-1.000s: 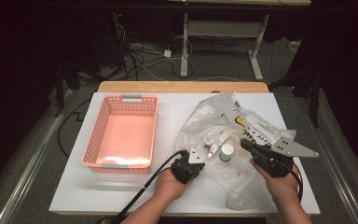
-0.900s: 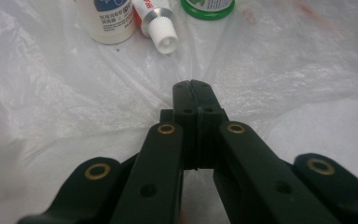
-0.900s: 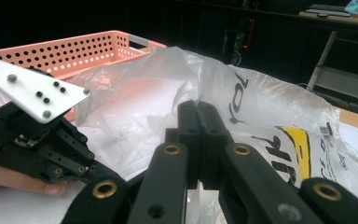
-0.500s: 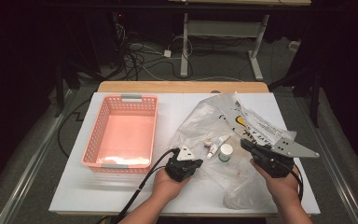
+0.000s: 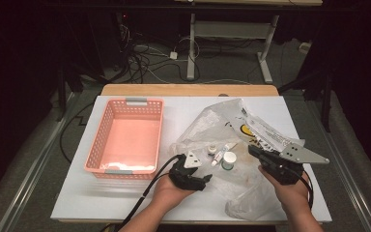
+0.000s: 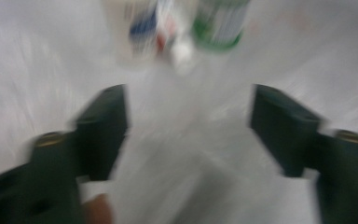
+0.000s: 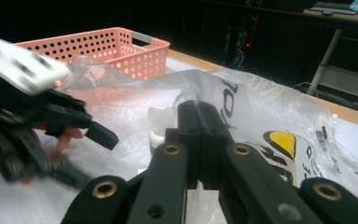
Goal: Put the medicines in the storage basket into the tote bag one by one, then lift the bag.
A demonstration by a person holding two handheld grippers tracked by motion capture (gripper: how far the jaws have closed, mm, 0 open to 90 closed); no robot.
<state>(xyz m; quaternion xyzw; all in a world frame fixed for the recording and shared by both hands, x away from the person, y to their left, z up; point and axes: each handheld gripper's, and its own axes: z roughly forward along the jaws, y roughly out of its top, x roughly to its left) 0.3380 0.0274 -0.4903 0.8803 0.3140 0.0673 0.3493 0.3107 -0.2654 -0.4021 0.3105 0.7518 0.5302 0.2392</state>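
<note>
My left fingers [image 6: 189, 126] have just spread apart, empty, facing the small bottles [image 5: 221, 157]; my right fingers [image 7: 198, 116] pinch the plastic bag [image 5: 212, 123].

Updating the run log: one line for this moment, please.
left gripper: jaws just opening, nothing between | right gripper: shut on plastic bag | small bottles: on bag

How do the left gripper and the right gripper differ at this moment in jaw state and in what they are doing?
The left gripper has just been opening its black jaws, which now stand wide apart with nothing between them; the right gripper has its black jaws pressed together. The left gripper points at small bottles on the clear plastic bag; the right gripper pinches that bag's edge, by the look of the high view. Both rest low over the white table, each in a hand.
</note>
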